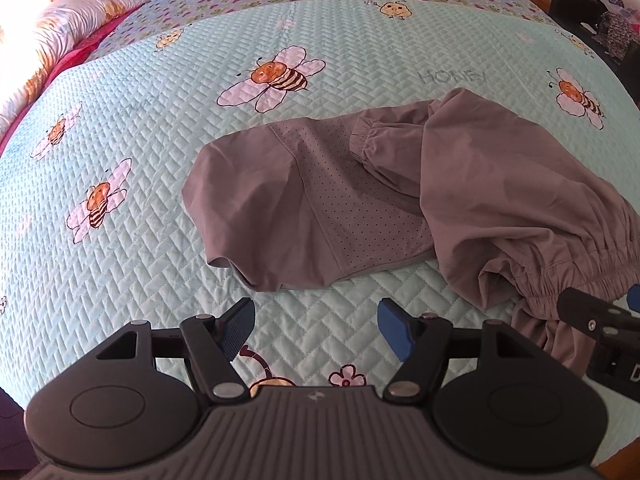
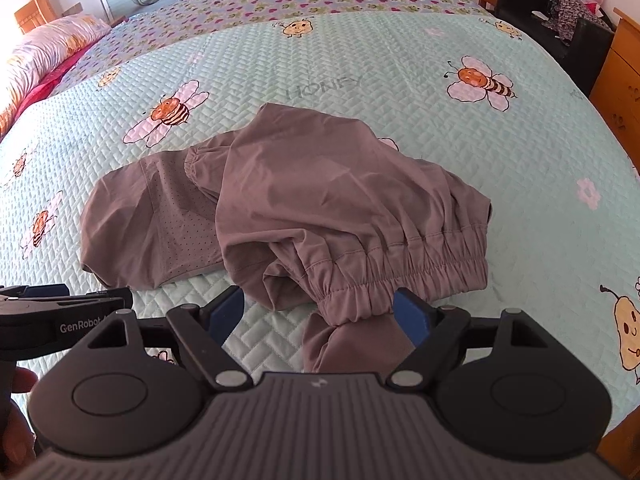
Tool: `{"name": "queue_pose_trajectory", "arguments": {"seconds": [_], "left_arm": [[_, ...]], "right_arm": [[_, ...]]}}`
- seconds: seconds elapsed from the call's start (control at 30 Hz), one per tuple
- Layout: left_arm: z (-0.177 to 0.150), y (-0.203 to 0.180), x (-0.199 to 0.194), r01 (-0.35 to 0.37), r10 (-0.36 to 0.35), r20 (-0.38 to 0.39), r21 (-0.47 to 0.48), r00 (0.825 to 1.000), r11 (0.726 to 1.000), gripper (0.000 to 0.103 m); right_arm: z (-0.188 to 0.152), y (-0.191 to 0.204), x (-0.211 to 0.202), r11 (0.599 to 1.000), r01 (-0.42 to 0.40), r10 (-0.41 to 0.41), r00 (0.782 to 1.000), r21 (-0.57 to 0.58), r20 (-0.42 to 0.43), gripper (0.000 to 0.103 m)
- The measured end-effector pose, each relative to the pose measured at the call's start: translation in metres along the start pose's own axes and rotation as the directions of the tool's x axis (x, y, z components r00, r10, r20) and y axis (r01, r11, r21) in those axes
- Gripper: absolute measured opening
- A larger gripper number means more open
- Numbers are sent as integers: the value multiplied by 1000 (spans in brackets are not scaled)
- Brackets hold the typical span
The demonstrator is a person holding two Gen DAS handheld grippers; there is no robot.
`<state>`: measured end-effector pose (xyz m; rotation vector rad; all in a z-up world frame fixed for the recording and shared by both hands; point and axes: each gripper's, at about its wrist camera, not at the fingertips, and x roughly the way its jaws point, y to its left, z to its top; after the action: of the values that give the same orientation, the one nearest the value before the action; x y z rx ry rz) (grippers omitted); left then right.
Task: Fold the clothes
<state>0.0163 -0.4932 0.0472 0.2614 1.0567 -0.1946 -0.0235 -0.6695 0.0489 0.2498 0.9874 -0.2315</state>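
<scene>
Garment: a grey-brown jacket (image 1: 320,200) lies crumpled on the bed, centre of the frame in both views, one elastic-cuffed sleeve (image 1: 384,140) folded across its dotted mesh panel.
Hem: the gathered elastic hem (image 2: 400,276) bunches up at the near edge, lower centre of the right wrist view, and a flap of cloth drops down between the fingers there.
Left hand-held gripper (image 1: 316,330): wide open, blue pads spread apart, nothing in them, hanging over bare quilt just short of the jacket's near edge.
Right hand-held gripper (image 2: 328,314): open too, fingers either side of the hem, right pad right against the fabric, no pinch made.
Bed: mint quilt (image 2: 520,168) with bee prints and "HONEY" lettering.
Pillow (image 1: 80,12): upper left of the frame, floral.
</scene>
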Motion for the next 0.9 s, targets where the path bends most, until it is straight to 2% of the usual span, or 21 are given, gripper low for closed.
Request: {"name": "queue_pose_trajectory", "arguments": {"seconds": [0.23, 0.57, 0.73, 0.9], "left_arm": [[1, 4, 4, -5, 5, 1, -1, 1000, 1000, 70], [-1, 5, 14, -49, 49, 9, 25, 999, 998, 70], [-2, 5, 25, -55, 56, -14, 35, 998, 998, 70], [-1, 5, 35, -47, 48, -24, 46, 999, 998, 70]], "right_arm": [[0, -1, 5, 999, -10, 10, 1000, 38, -7, 82], [1, 2, 16, 999, 3, -3, 1000, 42, -11, 82], [2, -1, 24, 998, -13, 15, 999, 65, -40, 82], [3, -1, 30, 999, 7, -4, 999, 52, -41, 82]]}}
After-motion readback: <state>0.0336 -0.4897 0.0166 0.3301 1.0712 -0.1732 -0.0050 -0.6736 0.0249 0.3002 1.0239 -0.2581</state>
